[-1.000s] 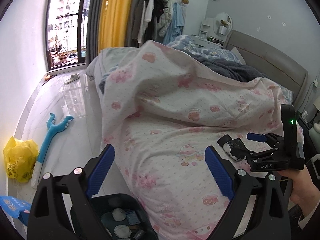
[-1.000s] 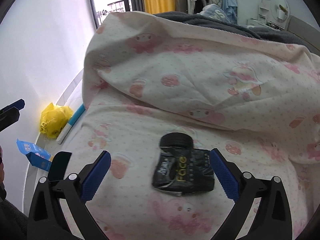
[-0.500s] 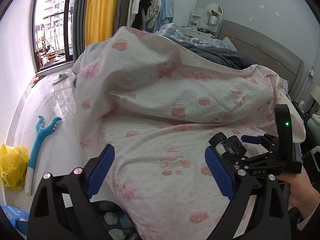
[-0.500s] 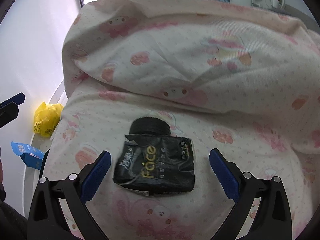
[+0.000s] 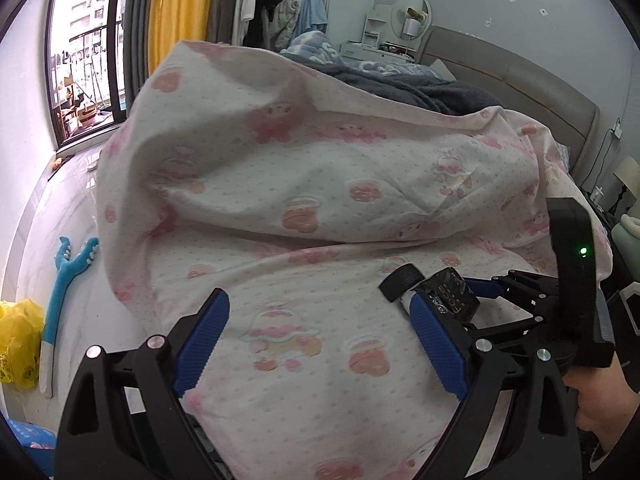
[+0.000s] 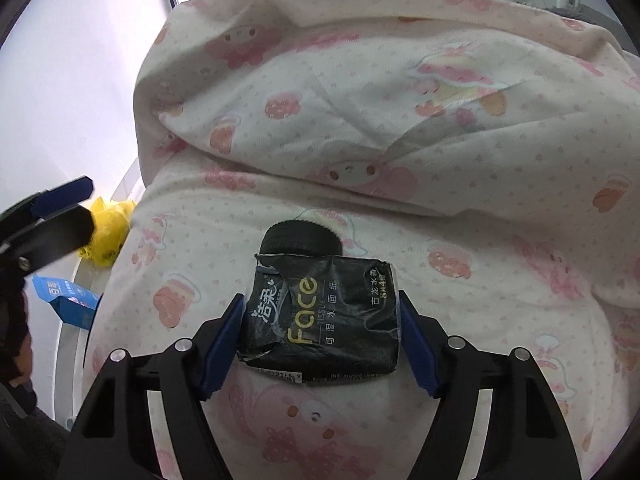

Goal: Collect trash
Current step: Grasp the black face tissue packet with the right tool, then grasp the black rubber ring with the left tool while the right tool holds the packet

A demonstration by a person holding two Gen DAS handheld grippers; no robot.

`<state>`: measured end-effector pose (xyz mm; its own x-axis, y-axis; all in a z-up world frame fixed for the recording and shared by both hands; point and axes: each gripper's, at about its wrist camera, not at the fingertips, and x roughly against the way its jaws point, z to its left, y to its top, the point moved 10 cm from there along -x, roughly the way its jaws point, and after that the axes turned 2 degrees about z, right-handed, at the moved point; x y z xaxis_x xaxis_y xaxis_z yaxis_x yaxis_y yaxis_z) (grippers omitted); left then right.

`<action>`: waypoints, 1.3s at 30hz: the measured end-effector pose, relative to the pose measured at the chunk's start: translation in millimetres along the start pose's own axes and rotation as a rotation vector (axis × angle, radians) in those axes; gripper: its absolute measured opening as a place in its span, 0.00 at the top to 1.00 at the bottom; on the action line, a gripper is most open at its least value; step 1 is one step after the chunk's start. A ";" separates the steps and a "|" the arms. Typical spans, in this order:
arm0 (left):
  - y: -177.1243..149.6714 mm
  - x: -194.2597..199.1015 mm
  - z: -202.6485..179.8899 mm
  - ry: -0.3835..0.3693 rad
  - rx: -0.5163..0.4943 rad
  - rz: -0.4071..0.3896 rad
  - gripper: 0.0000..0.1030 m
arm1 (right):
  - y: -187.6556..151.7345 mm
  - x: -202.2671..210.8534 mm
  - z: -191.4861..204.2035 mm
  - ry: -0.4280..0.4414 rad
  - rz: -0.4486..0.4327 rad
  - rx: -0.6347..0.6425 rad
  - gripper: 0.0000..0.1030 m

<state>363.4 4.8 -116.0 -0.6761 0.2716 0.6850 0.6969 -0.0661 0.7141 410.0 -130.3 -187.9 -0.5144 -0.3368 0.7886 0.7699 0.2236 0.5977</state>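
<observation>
Right tongs [image 6: 320, 328]: blue-padded fingers [image 6: 224, 340] pressed against both short sides of a black tissue pack [image 6: 324, 320], clamped on it. The pack, printed "Face" in yellow, lies on the pink-patterned quilt [image 6: 360, 120] of the bed, near the bed's foot-end edge. A black round cap [image 6: 300, 238] sits just beyond the pack's far edge, touching it.

Left tongs [image 5: 320, 340]: fingers spread wide apart, holding nothing, hovering above the quilt [image 5: 320, 200] close to the same edge of the bed. In the left wrist view the right tongs [image 5: 448, 300] appear at the right, with the tissue pack [image 5: 450, 294] and cap [image 5: 402, 280] between and ahead of their fingers; the person's hand [image 5: 604, 412] grips the handle.

Floor, beside the bed: a yellow plastic bag [image 5: 18, 340], a blue-and-white toy [image 5: 60, 292] with a forked end, and a blue carton [image 6: 66, 304]. A grey blanket [image 5: 420, 88] lies on the bed beyond the quilt, towards the padded headboard [image 5: 520, 80]. Clothes [image 5: 272, 4] hang next to a yellow curtain [image 5: 180, 20] by the window.
</observation>
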 end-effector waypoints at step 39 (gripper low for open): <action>-14.5 -109.0 -78.4 0.091 0.097 0.191 0.30 | -12.2 62.9 -96.5 0.004 -0.102 -0.091 0.28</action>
<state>408.3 -99.1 -189.6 -0.5455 0.1745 0.8198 0.8310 -0.0145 0.5560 404.7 -242.4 -159.5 -0.5903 -0.3568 0.7241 0.7451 0.1041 0.6587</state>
